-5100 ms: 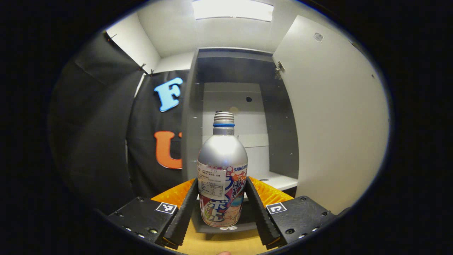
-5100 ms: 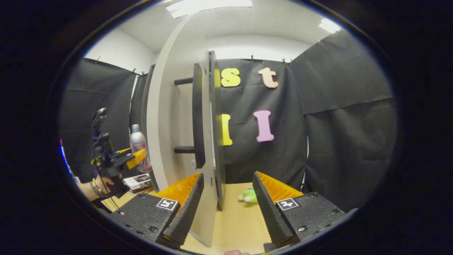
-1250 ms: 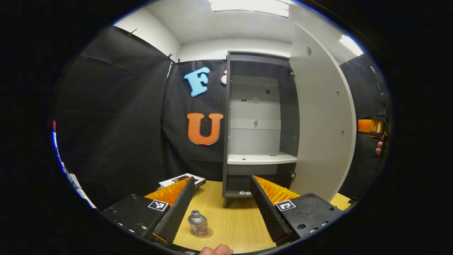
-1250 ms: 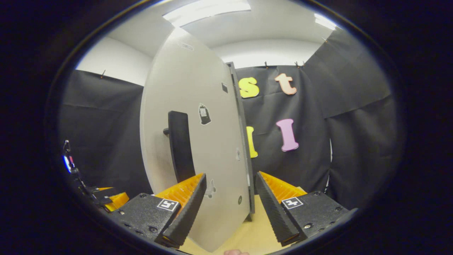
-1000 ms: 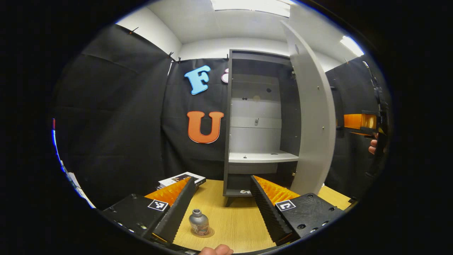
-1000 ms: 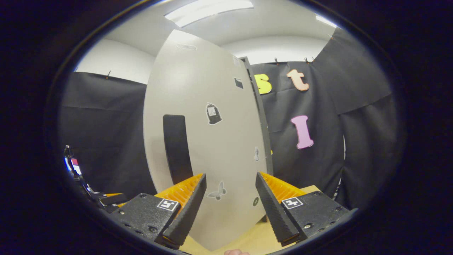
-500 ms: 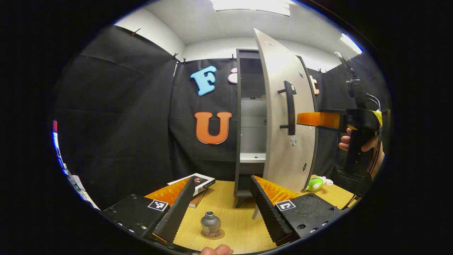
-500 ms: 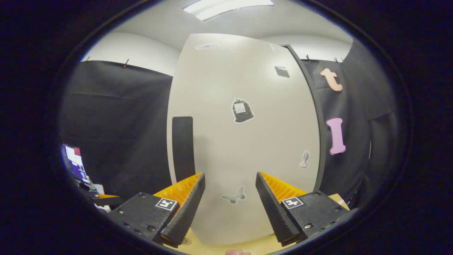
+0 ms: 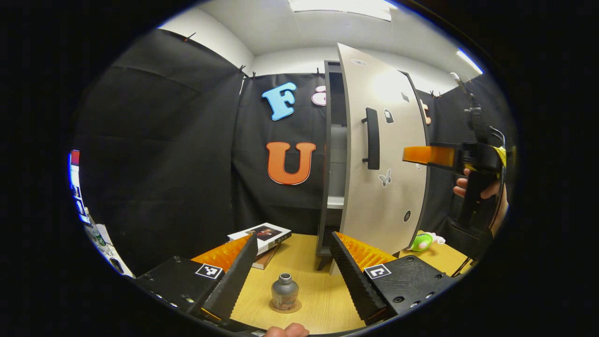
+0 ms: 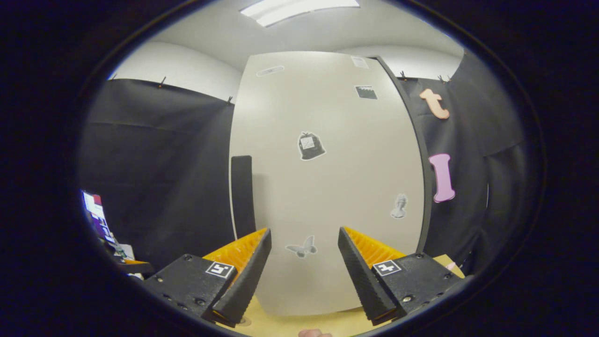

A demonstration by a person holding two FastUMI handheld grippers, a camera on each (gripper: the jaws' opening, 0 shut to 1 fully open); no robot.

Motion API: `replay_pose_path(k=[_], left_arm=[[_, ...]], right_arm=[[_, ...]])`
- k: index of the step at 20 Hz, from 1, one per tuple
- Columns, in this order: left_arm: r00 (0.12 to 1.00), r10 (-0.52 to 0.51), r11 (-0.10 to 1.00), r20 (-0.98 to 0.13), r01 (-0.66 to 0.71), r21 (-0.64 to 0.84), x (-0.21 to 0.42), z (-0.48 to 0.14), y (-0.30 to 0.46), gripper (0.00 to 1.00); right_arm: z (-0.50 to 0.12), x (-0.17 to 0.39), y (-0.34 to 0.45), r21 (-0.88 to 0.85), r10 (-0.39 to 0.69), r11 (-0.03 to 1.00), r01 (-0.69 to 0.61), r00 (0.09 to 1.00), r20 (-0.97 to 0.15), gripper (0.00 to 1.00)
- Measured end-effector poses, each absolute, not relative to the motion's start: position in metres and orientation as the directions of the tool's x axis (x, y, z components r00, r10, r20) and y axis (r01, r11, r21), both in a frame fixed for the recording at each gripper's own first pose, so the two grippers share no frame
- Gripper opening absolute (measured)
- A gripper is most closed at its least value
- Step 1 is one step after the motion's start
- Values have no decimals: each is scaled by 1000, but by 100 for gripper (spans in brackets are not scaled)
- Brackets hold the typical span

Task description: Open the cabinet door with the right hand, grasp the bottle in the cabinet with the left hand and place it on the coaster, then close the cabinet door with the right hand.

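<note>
One bottle stands between the open left claw's fingers.

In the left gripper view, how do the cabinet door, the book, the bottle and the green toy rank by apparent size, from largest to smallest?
1. cabinet door
2. book
3. bottle and green toy look about alike; the bottle is nearer the camera, so I do not rank them.

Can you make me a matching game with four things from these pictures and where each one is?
Things:
1. small silver metal bottle
2. pale cabinet door
3. flat white book
4. green plush toy

Places or states:
A. lying right of the cabinet's foot
B. almost shut
C. standing on the round coaster
D. lying left of the cabinet

Pairs: 1-C, 2-B, 3-D, 4-A
</note>
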State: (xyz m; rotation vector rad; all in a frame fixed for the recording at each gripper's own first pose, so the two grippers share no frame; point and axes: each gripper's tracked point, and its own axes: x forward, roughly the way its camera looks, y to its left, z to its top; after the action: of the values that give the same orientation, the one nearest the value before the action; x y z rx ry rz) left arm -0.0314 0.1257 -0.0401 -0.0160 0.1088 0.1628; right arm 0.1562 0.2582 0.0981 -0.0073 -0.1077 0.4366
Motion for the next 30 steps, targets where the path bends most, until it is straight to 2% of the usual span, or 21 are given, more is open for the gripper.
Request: replay_pose_path(k=[4,11,12,13,14,19,28,29,30], left_arm=[[988,128,992,-91,-128,7,-31,-35,106,94],[999,28,1000,-34,-28,-8,-30,-22,47,94],[1000,12,1000,-27,-13,-14,-32,-19,37,94],[1000,-2,1000,-18,1,-15,-35,-18,28,94],[1000,-11,1000,-9,11,-12,-37,-17,21,94],[999,-25,999,21,25,35,-51,-13,-1,94],[999,26,998,20,-27,58,-67,-19,4,94],[999,33,998,19,-34,57,-68,-20,5,94],[999,39,998,17,-40,54,-69,-21,6,94]], right_arm=[[102,104,199,-51,341,940,-337,929,141,93],[77,32,59,-29,64,998,-60,984,167,93],[66,25,44,-33,31,999,-26,986,162,88],[53,18,30,-37,-3,999,9,988,154,88],[40,11,18,-40,-27,999,33,990,140,93],[-5,-5,1,-19,-53,998,54,996,67,93],[13,-2,5,8,5,1000,-6,994,108,94],[15,0,9,3,16,1000,-16,994,107,90],[17,6,15,-2,27,1000,-27,994,106,94]])
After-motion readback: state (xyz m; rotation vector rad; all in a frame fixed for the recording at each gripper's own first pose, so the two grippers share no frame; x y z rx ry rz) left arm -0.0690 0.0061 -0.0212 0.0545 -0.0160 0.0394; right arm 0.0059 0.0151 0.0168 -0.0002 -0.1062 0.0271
